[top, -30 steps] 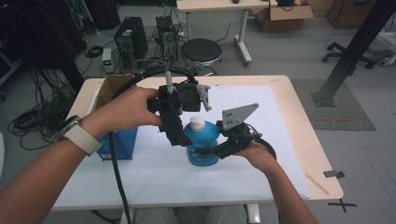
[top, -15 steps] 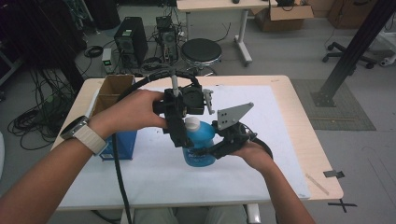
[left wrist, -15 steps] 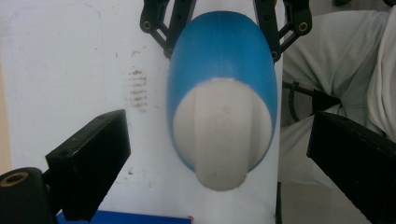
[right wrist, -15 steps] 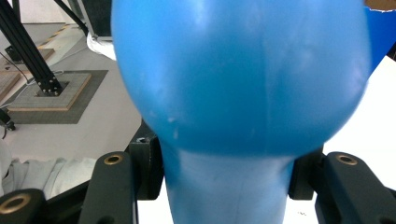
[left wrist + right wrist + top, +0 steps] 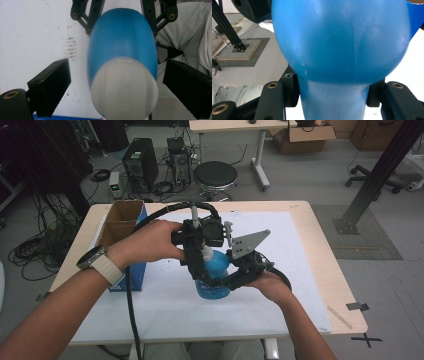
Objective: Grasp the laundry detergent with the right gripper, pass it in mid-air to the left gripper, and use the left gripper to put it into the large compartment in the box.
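A blue bottle (image 5: pixel 214 279) with a white cap (image 5: pixel 207 253) stands upright over the white mat. My right gripper (image 5: pixel 218 289) is shut on its lower body from the right, and in the right gripper view the black jaws of my right gripper (image 5: pixel 332 93) press both sides of the bottle (image 5: pixel 339 37). My left gripper (image 5: pixel 202 264) points down over the top. In the left gripper view the cap (image 5: pixel 125 87) sits between the jaws of my left gripper (image 5: pixel 117 87), which have just been closing but stand clear of it on both sides.
An open cardboard box (image 5: pixel 122 218) with a blue side stands at the table's left. The white mat (image 5: pixel 285 265) covers most of the wooden table (image 5: pixel 320 235). A black stool (image 5: pixel 215 175) and computer towers (image 5: pixel 139 166) stand on the floor beyond.
My left gripper has come down and a little right, from beside the cap to over it. The right gripper and the bottle have stayed put.
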